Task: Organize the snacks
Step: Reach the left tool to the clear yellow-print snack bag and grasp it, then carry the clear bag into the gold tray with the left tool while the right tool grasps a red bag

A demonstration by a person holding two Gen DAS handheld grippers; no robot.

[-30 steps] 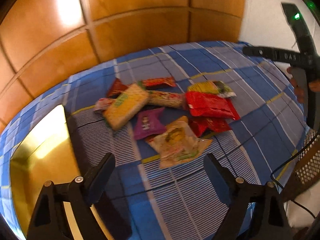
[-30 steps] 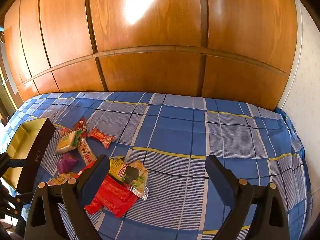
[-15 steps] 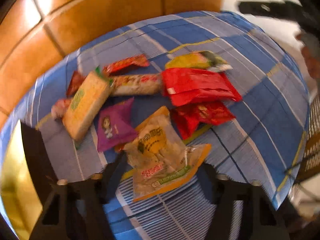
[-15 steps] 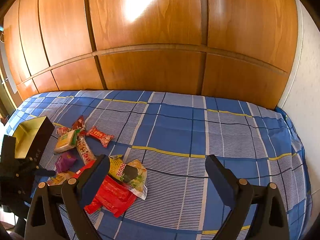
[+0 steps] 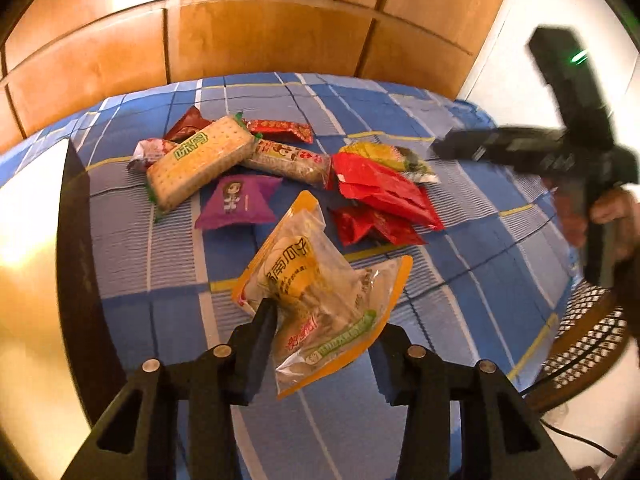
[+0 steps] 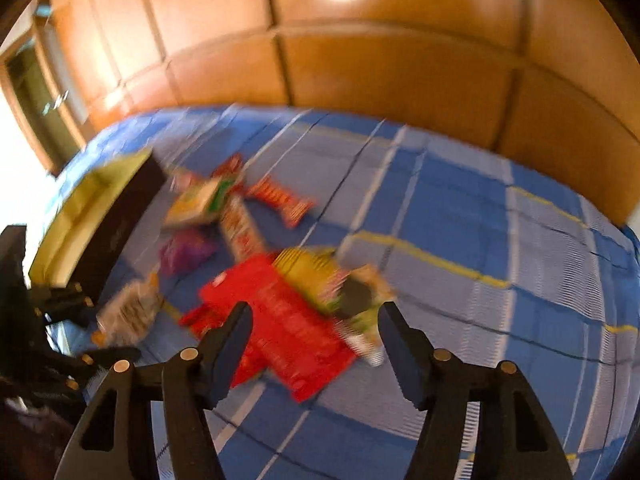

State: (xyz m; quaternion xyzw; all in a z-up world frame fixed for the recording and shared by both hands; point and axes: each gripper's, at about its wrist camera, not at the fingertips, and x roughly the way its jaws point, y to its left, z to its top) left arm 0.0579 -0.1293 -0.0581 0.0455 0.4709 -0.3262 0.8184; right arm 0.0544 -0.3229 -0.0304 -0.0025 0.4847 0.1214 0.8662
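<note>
The left gripper (image 5: 322,334) is closing its jaws around the lower end of a clear orange-edged pouch (image 5: 316,288); the left jaw is already pressing into the film, while the right jaw's contact is hidden behind the pouch, so a full clamp is not yet certain. The pouch is lying on the blue checked bed (image 5: 472,240), nearest the camera, its lower edge lifting between the jaws. It is looking light and crinkly, with soft lumps inside, so the film will probably be slipping and folding under pressure; taking it by the flat sealed edge or a pinched corner seems safer than squeezing the filling.

The right gripper (image 6: 316,334) is also closing its jaws, which are standing apart above a red packet (image 6: 280,320) and touching nothing. That view is blurring, so finer detail is unclear. The red packet is lying flat over a second red wrapper and against a yellow-green packet (image 6: 312,272); it seems thin and slick, best pinched at an edge.

Beyond them, a biscuit pack (image 5: 200,160), a purple sachet (image 5: 238,202) and a long wrapped bar (image 5: 288,160) are crowding together. The biscuits are probably stiff but brittle. A dark box with a gold lining (image 5: 74,240) is waiting at the left, likely the place for the snacks.
</note>
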